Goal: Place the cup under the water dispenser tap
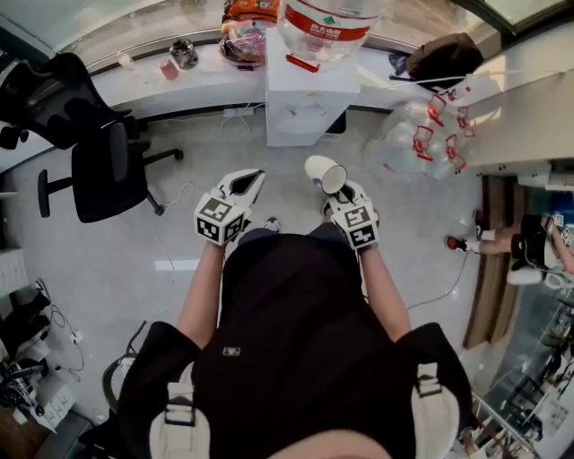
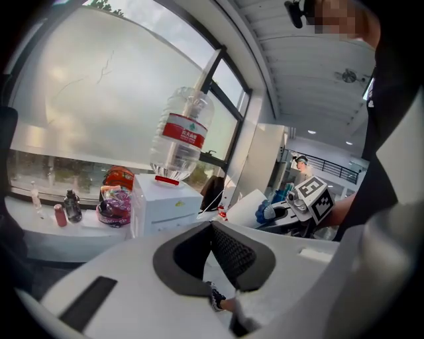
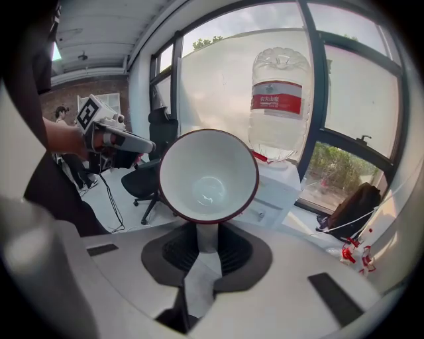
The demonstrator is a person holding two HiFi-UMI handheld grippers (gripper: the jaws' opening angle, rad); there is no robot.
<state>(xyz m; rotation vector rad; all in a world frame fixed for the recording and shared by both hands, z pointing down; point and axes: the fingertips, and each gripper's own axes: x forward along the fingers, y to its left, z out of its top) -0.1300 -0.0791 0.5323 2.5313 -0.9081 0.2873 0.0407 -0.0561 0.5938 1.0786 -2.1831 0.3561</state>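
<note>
A white cup point(image 1: 325, 173) with a dark red rim is held in the air by its handle, mouth tilted up and toward me, with my right gripper point(image 1: 339, 190) shut on it. In the right gripper view the cup point(image 3: 209, 175) fills the centre above the right gripper point(image 3: 207, 242), and it looks empty. The white water dispenser point(image 1: 300, 99) stands ahead against the window ledge, carrying an upturned clear bottle point(image 1: 327, 22) with a red label. The cup hangs short of the dispenser point(image 3: 275, 189). My left gripper point(image 1: 247, 184) hovers beside it at the left, shut on nothing point(image 2: 212, 228).
A black office chair point(image 1: 99, 152) stands on the floor at the left. Several empty clear bottles point(image 1: 430, 134) lie right of the dispenser. The window ledge point(image 1: 179, 76) holds small jars and a red bag. A seated person's feet point(image 1: 484, 240) show at the right.
</note>
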